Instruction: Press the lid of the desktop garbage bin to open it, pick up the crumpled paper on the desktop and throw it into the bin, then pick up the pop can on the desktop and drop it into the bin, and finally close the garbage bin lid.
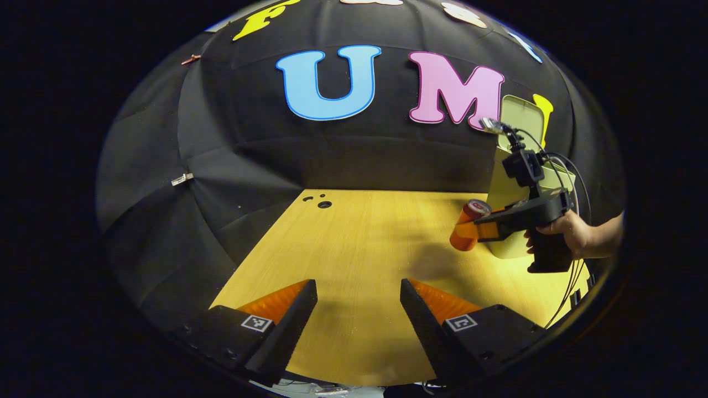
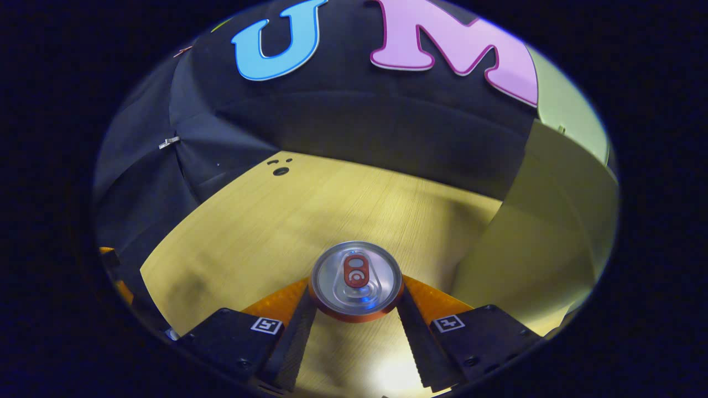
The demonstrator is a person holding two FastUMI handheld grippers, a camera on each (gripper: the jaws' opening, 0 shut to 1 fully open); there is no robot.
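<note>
Right gripper is where my attention goes: its two fingers are clamped on the pop can, one on each side of the body, and I see the can's silver top end-on, so its long axis points forward along the fingers. From the left gripper view the can is lifted off the desk, tilted with its top toward the bin, held just beside the pale green garbage bin, whose lid stands open. In the right gripper view the bin's wall rises close on the can's right, so I judge the coming move is up and rightward over the rim, and the right hand is plainly the nearer one. My left gripper hangs low over the desk with its fingers apart and nothing between them, well apart from the bin. I see no crumpled paper on the desk, so I take it that step is done.
</note>
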